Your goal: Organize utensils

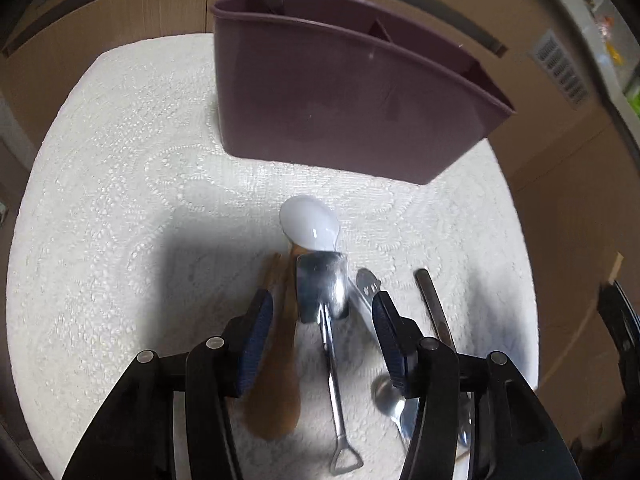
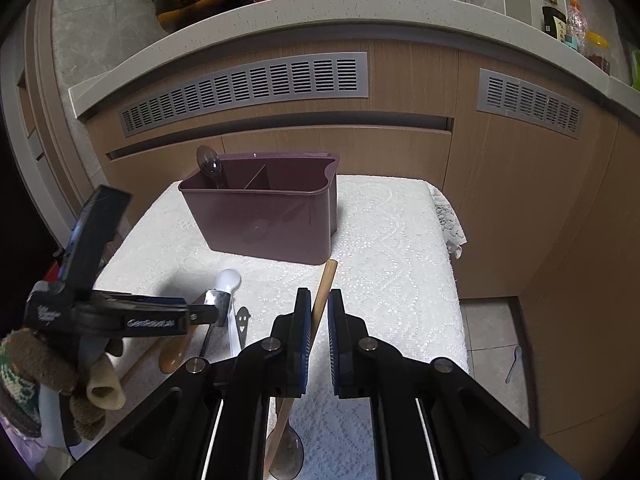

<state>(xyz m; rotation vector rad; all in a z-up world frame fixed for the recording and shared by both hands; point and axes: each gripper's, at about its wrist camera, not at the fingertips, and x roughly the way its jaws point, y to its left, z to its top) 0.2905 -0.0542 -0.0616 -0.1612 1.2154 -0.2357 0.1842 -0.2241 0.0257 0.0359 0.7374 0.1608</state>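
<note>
A: Left tongs (image 1: 322, 312)?
B: Spread wide above the desk, nothing between the pads. Under the gap lies a polished steel shovel-shaped spoon (image 1: 324, 292), its loop handle toward 6 o'clock. At its 12 o'clock, touching, a white plastic spoon (image 1: 310, 224). At its 9 o'clock, a brown wooden spoon (image 1: 276, 360); at 3 o'clock, a flat steel utensil with a cut-out face (image 1: 368, 286) and a dark steel handle (image 1: 434, 304).

A: Right tongs (image 2: 319, 312)?
B: Nearly pressed together, pinching a long pale wooden stick (image 2: 322, 300), tilted, its tip toward 12 o'clock. A steel spoon bowl (image 2: 286, 456) lies below at 6 o'clock.

A: Further out?
B: A mauve plastic divided utensil caddy (image 2: 264, 220) stands at 12 o'clock on the white lace-patterned desk cover (image 2: 392, 248). One dark spoon (image 2: 209, 164) stands upright in its left compartment.
</note>
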